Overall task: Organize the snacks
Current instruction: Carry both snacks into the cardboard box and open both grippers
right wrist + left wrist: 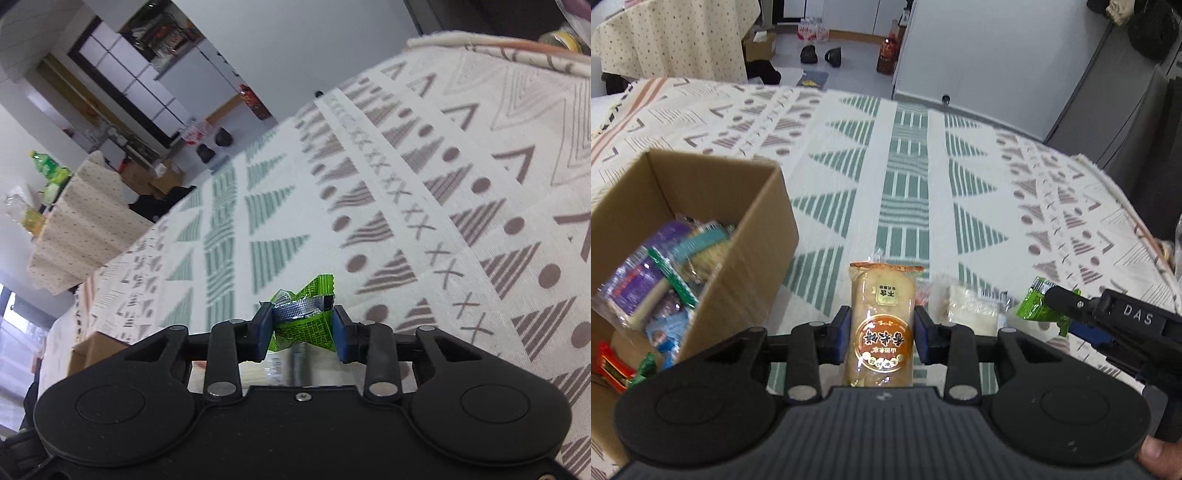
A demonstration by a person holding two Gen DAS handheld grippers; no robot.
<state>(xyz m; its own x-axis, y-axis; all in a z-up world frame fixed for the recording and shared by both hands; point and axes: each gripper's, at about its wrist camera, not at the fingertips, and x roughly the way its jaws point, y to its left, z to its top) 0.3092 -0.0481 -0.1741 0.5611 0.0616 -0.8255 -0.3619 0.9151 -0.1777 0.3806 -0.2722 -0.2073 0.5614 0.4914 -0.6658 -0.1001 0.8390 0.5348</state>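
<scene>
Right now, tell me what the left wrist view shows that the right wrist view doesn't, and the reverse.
Only the left wrist view shows the left gripper shut on an orange-labelled cake packet, the snacks inside the cardboard box, and a pale packet on the cloth. Only the right wrist view shows the right gripper's blue pads squeezing the green packet from both sides. Both show the green packet, the box and the patterned tablecloth.

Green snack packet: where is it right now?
The green snack packet is clamped in the right gripper above the patterned tablecloth; in the left wrist view it is at right, beyond the pale packets.
</scene>
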